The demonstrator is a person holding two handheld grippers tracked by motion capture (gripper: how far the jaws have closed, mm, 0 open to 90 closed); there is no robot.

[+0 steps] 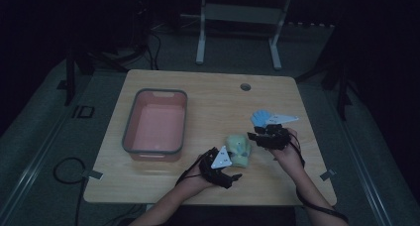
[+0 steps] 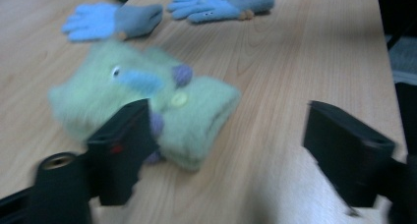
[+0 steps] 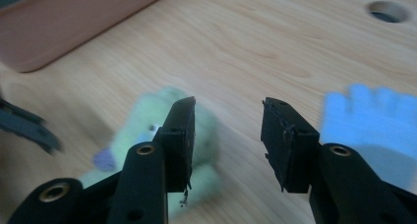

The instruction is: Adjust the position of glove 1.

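Item: green hat (image 2: pixel 147 103), folded, flat on the table (image 1: pixel 208 102) between your two grippers; blue gloves (image 2: pixel 113 20) just beyond it; pink bin (image 1: pixel 156 122) well to the left.

Left gripper (image 2: pixel 226 145): jaws apart, empty, one jaw in front of the hat's near edge.

Right gripper (image 3: pixel 226 135): jaws apart, empty.

Handling: pinch the folded edge through all its layers, lift level, so the fold likely holds.
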